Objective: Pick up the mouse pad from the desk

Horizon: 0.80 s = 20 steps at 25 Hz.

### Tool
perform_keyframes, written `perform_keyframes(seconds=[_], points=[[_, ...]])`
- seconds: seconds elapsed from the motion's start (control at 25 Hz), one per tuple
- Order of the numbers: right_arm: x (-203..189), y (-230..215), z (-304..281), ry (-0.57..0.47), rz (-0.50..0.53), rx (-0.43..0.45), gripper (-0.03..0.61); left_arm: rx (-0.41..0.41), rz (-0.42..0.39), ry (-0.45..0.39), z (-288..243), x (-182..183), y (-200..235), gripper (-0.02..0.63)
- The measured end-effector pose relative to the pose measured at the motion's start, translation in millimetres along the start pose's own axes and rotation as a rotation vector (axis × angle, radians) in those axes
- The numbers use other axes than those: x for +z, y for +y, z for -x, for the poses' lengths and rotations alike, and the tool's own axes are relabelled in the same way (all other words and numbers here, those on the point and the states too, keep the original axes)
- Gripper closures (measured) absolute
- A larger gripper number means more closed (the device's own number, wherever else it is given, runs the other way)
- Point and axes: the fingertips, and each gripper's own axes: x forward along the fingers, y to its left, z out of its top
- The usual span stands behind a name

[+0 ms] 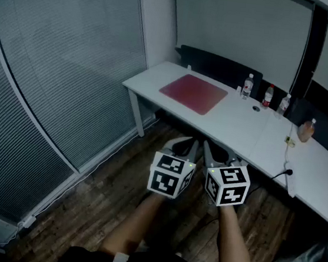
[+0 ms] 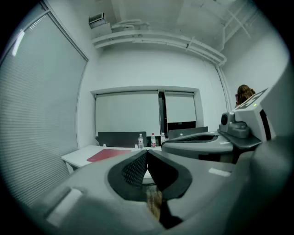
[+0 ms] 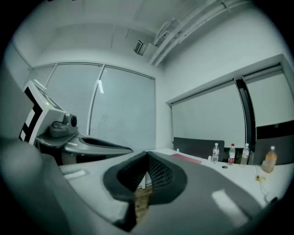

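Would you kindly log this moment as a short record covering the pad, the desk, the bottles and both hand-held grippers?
mouse pad: red, flat on the desk, untouched
desk: white, long, against the wall
bottles: three clear ones standing past the pad
orange bottle: further right on the desk
left hand-held gripper: shut, empty, short of the desk
right hand-held gripper: shut, empty, beside the left
task: pad not yet picked up

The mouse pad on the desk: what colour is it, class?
The mouse pad is dark red, clearest in the head view.
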Motion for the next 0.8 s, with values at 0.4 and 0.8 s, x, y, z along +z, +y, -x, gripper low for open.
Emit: perform_keyframes(seconds=[0.4,0.8], points=[[-4.5,-5.7,6.9,0.009,-0.001,0.007,0.577,0.014,-0.037,0.025,-4.8,-1.1,-10.4,0.607],[-8.6,-9.2,-21.4,0.013,0.002,-0.004,0.577,0.032,-0.065,0.035,-21.7,-1.0,17.4,0.606]])
